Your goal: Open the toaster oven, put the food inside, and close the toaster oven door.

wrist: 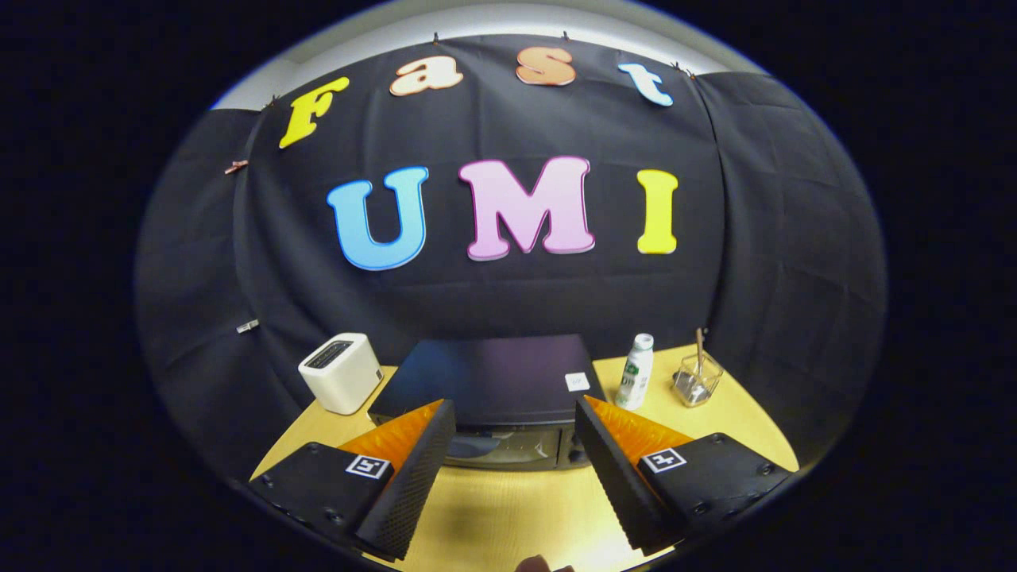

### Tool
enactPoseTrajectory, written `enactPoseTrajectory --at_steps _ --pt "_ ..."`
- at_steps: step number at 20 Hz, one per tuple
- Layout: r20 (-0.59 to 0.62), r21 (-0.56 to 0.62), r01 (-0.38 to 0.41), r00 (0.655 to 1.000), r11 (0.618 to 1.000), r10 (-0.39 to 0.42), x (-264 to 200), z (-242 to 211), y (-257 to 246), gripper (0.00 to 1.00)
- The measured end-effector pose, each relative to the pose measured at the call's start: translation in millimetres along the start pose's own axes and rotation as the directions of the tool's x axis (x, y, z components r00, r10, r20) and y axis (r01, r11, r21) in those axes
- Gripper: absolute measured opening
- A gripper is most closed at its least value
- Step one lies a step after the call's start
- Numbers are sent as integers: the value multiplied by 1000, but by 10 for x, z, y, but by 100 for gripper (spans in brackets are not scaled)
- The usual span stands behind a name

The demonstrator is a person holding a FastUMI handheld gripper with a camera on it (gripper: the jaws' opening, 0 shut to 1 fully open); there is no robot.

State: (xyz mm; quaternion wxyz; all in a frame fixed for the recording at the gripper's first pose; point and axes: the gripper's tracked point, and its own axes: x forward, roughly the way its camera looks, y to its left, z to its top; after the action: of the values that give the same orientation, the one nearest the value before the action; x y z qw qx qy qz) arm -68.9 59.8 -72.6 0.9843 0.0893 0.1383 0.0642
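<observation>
1. Right now my claw (515, 445) hangs spread wide above the desk (508, 508), nothing between its fingers.
2. Toaster oven (489, 389): dark box straight ahead, just beyond the fingertips, door shut. Its glass front and a knob show in the gap between the fingers; I cannot make out the handle from here.
3. Food: I cannot tell where it sits. A small rounded bit pokes up at the near desk edge, too little showing to name.
4. Around the oven: white toaster (342, 372) to its left, white bottle (636, 372) just to its right, glass jar (697, 380) with a stick in it further right.
5. Risks, as I judge them:
   - Handle hidden behind my fingers, so I may hook the door edge badly and slip off.
   - Pulling hard could drag the whole oven toward me instead of opening it.
   - Drifting right on approach could knock the bottle over; it stands tall and close.
</observation>
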Motion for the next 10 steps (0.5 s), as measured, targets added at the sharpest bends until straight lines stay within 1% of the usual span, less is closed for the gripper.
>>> enactPoseTrajectory --at_steps 5,6,10 --pt "118 -14 4 993 1000 -2 -325 582 -300 98" --pt "126 1 7 992 1000 -7 -375 665 -384 98" --pt "100 100 25 994 995 -35 -560 735 -741 98"
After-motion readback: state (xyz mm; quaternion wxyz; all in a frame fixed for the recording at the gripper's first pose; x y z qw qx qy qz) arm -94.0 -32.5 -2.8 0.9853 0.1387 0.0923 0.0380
